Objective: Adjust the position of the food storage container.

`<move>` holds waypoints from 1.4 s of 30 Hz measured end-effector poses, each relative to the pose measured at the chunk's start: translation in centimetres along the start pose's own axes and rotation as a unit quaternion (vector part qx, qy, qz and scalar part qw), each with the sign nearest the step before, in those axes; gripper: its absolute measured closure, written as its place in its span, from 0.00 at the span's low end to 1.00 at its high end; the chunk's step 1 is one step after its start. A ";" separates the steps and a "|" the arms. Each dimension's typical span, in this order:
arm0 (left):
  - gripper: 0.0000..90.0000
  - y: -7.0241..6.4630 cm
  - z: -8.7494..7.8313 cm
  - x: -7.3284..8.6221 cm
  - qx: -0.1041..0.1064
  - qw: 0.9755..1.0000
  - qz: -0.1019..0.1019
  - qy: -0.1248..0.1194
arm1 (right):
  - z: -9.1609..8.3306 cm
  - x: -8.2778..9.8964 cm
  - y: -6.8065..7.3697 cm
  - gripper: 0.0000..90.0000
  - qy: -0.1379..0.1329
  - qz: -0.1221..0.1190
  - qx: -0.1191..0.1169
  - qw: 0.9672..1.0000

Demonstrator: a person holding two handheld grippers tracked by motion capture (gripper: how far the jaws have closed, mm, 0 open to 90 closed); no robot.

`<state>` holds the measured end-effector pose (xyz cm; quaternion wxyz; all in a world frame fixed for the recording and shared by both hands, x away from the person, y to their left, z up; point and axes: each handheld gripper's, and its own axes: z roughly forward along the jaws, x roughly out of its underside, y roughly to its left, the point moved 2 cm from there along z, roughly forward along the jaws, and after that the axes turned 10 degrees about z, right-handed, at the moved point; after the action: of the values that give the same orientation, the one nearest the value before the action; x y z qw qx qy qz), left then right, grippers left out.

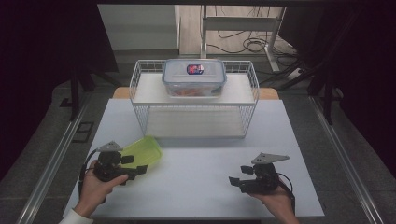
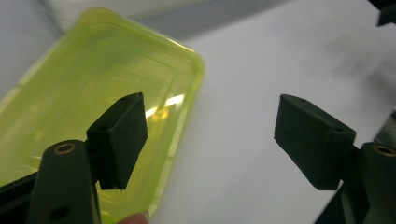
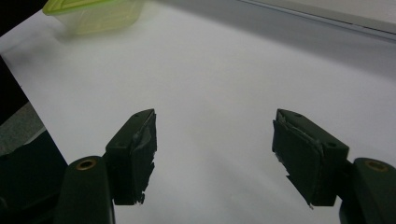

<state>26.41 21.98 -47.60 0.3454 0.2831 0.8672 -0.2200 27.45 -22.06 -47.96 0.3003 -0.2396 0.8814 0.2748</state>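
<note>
A translucent yellow-green plastic tub (image 1: pixel 142 151) rests on the white table (image 1: pixel 196 186) at the front left. My left gripper (image 1: pixel 135 164) sits just beside it, jaws wide and open. In the left gripper view the tub (image 2: pixel 93 84) lies behind the left jaw, and the gap of that gripper (image 2: pixel 210 135) holds only bare table. My right gripper (image 1: pixel 238 175) hovers at the front right, open and holding nothing. In the right gripper view its jaws (image 3: pixel 215 149) frame bare table, with the tub (image 3: pixel 93 16) far off at the top left.
A white wire rack (image 1: pixel 252 86) stands at the back of the table. On its top shelf sits a clear lidded container (image 1: pixel 194 77) with orange contents. The rack's lower shelf is bare. Dark floor and cables lie beyond the table.
</note>
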 end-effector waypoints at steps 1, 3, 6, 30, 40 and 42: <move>0.28 0.3 0.0 -0.1 -0.002 1.000 -0.001 0.001 | 0.0 0.0 0.0 0.34 0.001 0.000 0.001 1.000; 0.29 1.4 0.1 -0.6 -0.014 1.000 -0.003 0.002 | 0.0 0.1 -0.1 0.34 0.003 0.002 0.003 1.000; 0.34 3.0 0.3 -1.3 -0.035 0.999 -0.005 0.005 | 0.1 0.1 -0.1 0.34 0.003 0.003 0.004 1.000; 0.99 10.2 5.2 -4.1 -0.095 0.991 0.018 0.095 | 0.8 0.2 -0.4 0.34 0.011 0.000 0.008 1.000; 1.00 10.2 6.3 -4.0 -0.079 0.991 0.026 0.109 | 1.0 0.3 -0.6 0.34 0.016 0.003 0.010 1.000; 1.00 10.1 6.5 -4.0 -0.076 0.991 0.027 0.111 | 1.1 0.3 -0.5 0.34 0.015 0.003 0.009 1.000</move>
<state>38.42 24.40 -50.87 0.2736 0.3019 0.9064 -0.1113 27.99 -21.80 -49.02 0.2883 -0.2381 0.8892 0.2638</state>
